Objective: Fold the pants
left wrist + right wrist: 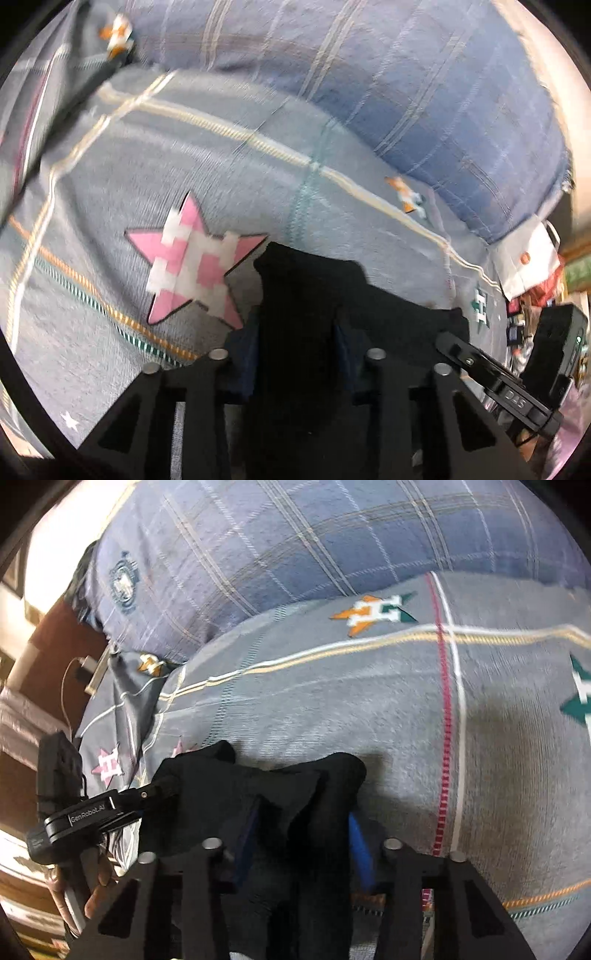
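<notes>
Both grippers clamped on black pants over a bed.

The left gripper [299,332] has its jaws closed on a bunch of the pants [306,295]; the right gripper [301,819] likewise grips the same dark cloth, which spans between the two. Fabric bulges just ahead of each pair of jaws; its long axis appears to run gripper to gripper, neither hand nearer. Beyond the jaws lies the bed's grey star-print sheet [369,709], then a blue plaid pillow [295,535]. Room clutter shows at the edges, blurred.
</notes>
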The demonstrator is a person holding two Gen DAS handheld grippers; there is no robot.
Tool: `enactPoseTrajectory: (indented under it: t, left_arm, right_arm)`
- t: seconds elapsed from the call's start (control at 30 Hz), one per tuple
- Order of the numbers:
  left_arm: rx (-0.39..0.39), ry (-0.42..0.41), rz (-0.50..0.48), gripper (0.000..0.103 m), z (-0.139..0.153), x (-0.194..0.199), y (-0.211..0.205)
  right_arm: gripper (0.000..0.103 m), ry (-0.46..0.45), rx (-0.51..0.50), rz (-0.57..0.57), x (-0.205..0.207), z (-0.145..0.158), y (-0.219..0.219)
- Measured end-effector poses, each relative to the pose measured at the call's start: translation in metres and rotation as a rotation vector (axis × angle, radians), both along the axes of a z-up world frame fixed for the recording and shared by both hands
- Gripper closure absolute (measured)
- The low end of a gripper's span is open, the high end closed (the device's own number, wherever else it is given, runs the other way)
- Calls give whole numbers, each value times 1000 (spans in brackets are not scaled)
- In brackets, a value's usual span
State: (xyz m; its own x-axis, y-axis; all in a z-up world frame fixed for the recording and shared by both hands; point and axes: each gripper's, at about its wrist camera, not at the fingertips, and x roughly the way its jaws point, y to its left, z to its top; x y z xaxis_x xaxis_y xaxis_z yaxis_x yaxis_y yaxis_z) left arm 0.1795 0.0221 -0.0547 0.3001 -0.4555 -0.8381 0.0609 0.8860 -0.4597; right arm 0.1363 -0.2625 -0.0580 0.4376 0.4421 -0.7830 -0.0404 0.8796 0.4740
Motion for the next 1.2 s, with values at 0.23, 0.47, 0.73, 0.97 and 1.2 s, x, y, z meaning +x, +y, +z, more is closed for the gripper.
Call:
enactPoseTrajectory:
  t: [0.23,0.47,0.73,0.97,1.2]
  left_arm:
    - [-115,-179,0,69,33,32,-3]
    - [-134,105,108,32,-33,61,3]
    - [-10,7,30,31,6,16,-4]
    - [72,75,-10,48,-24,-16,-7]
    - [129,-24,46,50,-27,-25,-18]
  right_arm:
    - [68,-210,115,-25,10,34,-19]
    - [54,43,224,-104,60,-33,-36]
    - [27,-41,143,-39,11,9,-21]
    - [31,125,35,-90,-17,-26,-15]
    - [55,70,-2,-76,-20,-29,-4]
